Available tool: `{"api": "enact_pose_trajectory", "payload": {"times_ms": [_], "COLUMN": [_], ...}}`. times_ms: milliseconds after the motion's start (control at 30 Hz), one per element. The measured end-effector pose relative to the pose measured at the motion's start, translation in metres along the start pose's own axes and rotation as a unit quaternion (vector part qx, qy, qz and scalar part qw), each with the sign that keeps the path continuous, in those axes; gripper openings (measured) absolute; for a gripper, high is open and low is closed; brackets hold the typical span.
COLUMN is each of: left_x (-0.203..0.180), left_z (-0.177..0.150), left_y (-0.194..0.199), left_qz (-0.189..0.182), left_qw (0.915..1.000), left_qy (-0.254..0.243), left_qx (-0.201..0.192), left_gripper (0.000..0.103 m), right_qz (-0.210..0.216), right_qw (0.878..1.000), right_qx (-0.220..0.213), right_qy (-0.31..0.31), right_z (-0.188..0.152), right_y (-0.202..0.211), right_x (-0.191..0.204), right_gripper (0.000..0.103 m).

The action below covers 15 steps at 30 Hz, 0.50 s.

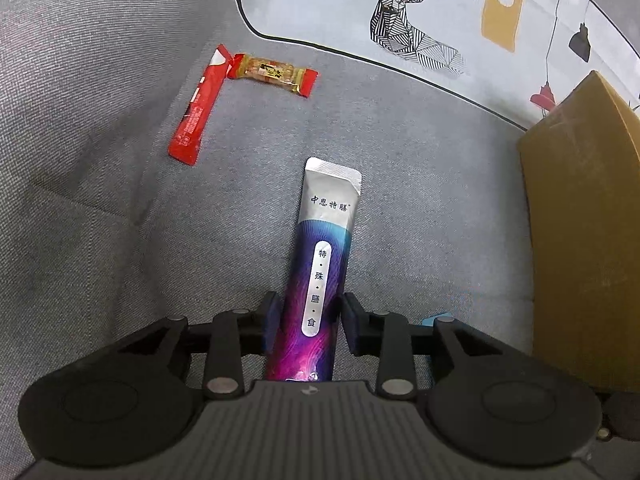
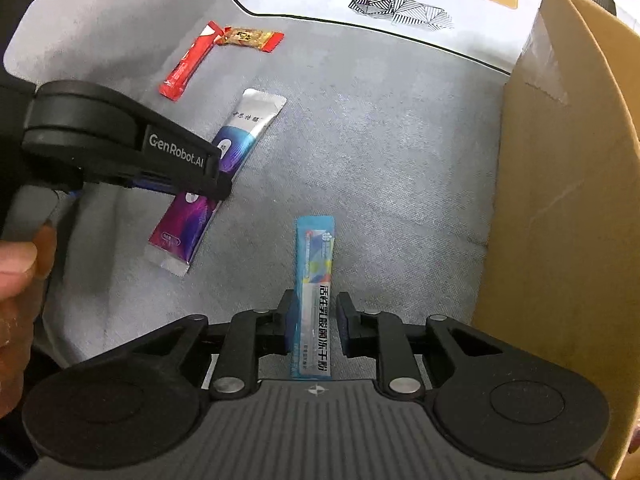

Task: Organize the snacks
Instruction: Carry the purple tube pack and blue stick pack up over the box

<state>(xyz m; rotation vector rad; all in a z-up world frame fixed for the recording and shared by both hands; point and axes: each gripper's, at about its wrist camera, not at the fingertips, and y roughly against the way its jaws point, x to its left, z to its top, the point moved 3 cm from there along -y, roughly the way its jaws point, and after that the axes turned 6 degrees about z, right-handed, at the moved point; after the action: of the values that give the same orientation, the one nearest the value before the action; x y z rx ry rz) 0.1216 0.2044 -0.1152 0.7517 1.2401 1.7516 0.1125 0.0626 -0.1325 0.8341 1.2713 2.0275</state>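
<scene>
A silver and purple sachet lies flat on the grey sofa cushion, its lower half between the fingers of my left gripper. The pads stand close along its two long edges without squeezing it. In the right wrist view the same left gripper hangs over that sachet. A light blue sachet lies lengthwise between the fingers of my right gripper; a thin gap shows beside the right pad. A red sachet and a gold snack bar with red ends lie farther back, touching at one end.
A cardboard box stands on the right, its wall close to my right gripper. A pale pillow with a deer print lies along the back. A person's hand shows at the left edge.
</scene>
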Motion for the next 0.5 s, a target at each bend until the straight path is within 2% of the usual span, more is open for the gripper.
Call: {"api": "enact_pose_trajectory", "payload": {"times_ms": [167,500], "left_x": [-0.0019,-0.0022], "left_z": [-0.0011,-0.0012], "left_y": [-0.0011,-0.0018], "left_qz": [0.001,0.001], "left_qw": [1.0000,1.0000], "left_qy": [-0.003,-0.006], "left_qx": [-0.001,0.000], "left_gripper": [0.040,0.043], "right_qz": [-0.010,-0.012], "right_qw": [0.999,0.999], "right_qx": [0.014,0.004], "right_qy": [0.037,0.041], "right_z": [-0.0064,-0.0062], "right_y": [-0.0044,-0.0012], "right_x": [0.0096,0.0070], "right_gripper": [0.024,0.020]}}
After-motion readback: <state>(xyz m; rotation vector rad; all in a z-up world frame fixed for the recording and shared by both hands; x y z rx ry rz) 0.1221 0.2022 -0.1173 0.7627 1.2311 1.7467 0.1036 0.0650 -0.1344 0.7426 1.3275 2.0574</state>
